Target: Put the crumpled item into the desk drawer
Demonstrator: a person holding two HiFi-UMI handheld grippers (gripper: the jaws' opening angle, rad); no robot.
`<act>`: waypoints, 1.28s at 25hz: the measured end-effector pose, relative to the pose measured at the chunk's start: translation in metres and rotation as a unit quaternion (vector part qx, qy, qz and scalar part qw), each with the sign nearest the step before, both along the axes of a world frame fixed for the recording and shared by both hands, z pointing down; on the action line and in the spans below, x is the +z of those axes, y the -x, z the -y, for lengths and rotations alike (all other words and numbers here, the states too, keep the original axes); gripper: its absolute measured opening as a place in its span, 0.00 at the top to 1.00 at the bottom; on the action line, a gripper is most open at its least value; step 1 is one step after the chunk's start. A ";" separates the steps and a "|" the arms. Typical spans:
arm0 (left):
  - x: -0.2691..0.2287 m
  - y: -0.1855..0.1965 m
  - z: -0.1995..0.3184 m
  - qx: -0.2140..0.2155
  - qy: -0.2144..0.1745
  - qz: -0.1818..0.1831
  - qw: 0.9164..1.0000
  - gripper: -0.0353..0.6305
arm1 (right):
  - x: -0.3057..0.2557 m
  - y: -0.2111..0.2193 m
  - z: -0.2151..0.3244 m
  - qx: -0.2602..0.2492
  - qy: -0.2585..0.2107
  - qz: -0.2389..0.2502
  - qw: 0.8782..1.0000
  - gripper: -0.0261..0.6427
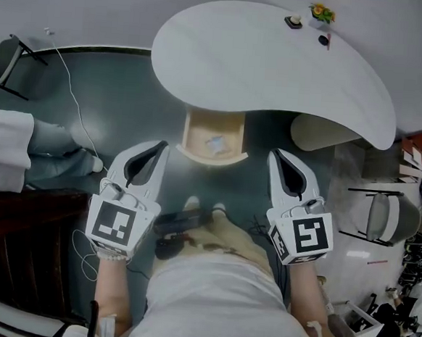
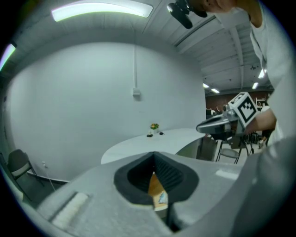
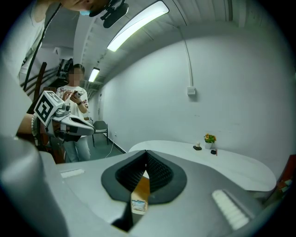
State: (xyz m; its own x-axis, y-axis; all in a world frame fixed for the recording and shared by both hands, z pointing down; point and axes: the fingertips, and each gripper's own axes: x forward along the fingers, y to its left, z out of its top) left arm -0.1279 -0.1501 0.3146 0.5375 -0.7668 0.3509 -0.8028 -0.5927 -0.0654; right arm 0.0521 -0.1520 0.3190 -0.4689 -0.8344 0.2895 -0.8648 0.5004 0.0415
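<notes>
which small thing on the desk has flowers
The plant at the far edge of the desk, with yellow-orange flowers. The dark thing with a pale top and the small black thing beside it have none.

Our left gripper (image 2: pixel 154 154) has its jaws brought together at the tips, with nothing pinched between them; through the hollow between the dark pads (image 2: pixel 173 178) we see a slice of the tan drawer (image 2: pixel 154 184), with the pale crumpled item (image 2: pixel 162 198) lying in it; beyond stands the white desk (image 2: pixel 138 144), bearing a small potted plant (image 2: pixel 154 126) near its far edge; at the right our right gripper (image 2: pixel 200 127) hangs about level, its marker cube (image 2: pixel 243 106) tilted; a dark chair (image 2: pixel 18 163) sits low at the left by the wall.
</notes>
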 end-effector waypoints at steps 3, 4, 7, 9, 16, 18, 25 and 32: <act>0.000 -0.003 -0.004 0.004 0.000 0.000 1.000 0.95 | -0.001 0.000 0.000 -0.002 -0.001 0.000 1.000 0.96; 0.001 -0.003 -0.005 0.004 0.003 0.000 1.000 0.95 | 0.000 0.000 0.000 -0.002 -0.001 0.000 1.000 0.96; 0.001 -0.003 -0.006 0.005 0.003 -0.001 1.000 0.95 | 0.000 0.002 -0.001 -0.005 0.000 0.000 1.000 0.96; 0.001 -0.003 -0.006 0.002 0.003 -0.003 1.000 0.95 | 0.000 0.005 -0.001 -0.009 0.000 -0.001 1.000 0.96; 0.003 -0.005 -0.006 0.005 0.005 -0.005 1.000 0.95 | -0.003 0.012 0.001 -0.019 -0.005 -0.001 1.000 0.96; 0.003 -0.006 -0.005 0.006 0.005 -0.004 1.000 0.95 | -0.003 0.012 0.002 -0.020 -0.006 -0.002 1.000 0.96; 0.003 -0.008 -0.006 0.008 0.006 -0.004 1.000 0.95 | -0.006 0.014 0.002 -0.024 -0.008 -0.004 1.000 0.96; 0.003 -0.008 -0.005 0.010 0.006 -0.004 1.000 0.95 | -0.007 0.016 0.002 -0.028 -0.009 -0.006 1.000 0.96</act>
